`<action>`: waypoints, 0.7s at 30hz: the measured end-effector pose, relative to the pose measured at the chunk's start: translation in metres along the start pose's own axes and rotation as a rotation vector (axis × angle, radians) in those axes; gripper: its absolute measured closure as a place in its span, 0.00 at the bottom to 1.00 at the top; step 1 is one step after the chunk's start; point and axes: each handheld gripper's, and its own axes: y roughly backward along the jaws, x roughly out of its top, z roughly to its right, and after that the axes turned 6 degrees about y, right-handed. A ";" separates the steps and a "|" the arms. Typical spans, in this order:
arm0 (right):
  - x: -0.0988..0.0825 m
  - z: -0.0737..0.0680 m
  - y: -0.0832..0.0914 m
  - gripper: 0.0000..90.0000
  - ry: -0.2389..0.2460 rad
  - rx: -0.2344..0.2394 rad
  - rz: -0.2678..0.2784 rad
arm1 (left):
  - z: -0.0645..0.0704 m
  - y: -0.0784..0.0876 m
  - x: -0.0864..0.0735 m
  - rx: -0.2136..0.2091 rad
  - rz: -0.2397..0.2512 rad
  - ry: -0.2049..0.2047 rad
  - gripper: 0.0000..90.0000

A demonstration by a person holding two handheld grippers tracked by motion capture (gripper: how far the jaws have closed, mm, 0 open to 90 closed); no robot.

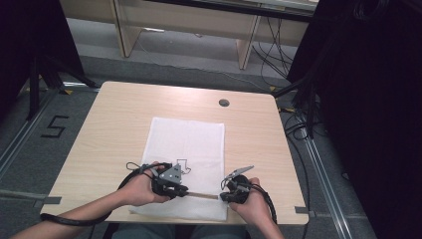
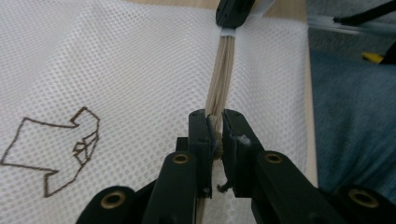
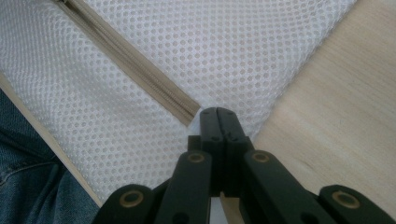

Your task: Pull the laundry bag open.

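A white mesh bag [image 1: 186, 139] lies flat on the wooden table [image 1: 114, 124], with a beige zipper [image 1: 204, 195] running along its near edge. My left gripper [image 1: 185, 191] is at the zipper's left part. In the left gripper view its jaws [image 2: 215, 128] are shut on the beige zipper [image 2: 222, 70]. My right gripper [image 1: 222, 196] holds the zipper's right end. In the right gripper view its jaws [image 3: 219, 116] are pressed together on the bag's edge where the zipper [image 3: 135, 70] ends. The right gripper's tip [image 2: 233, 11] also shows far off in the left gripper view.
A brown stitched outline [image 2: 60, 149] marks the bag left of the zipper. A round cable hole [image 1: 224, 102] sits near the table's far edge. The table's front edge [image 3: 51, 144] runs close under both hands, with the person's jeans [image 3: 28, 186] just below it. Black curtains [image 1: 378, 124] stand to the right.
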 end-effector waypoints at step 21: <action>0.000 0.000 0.000 1.00 -0.001 -0.001 0.001 | 0.000 0.004 -0.003 -0.003 0.007 0.015 0.91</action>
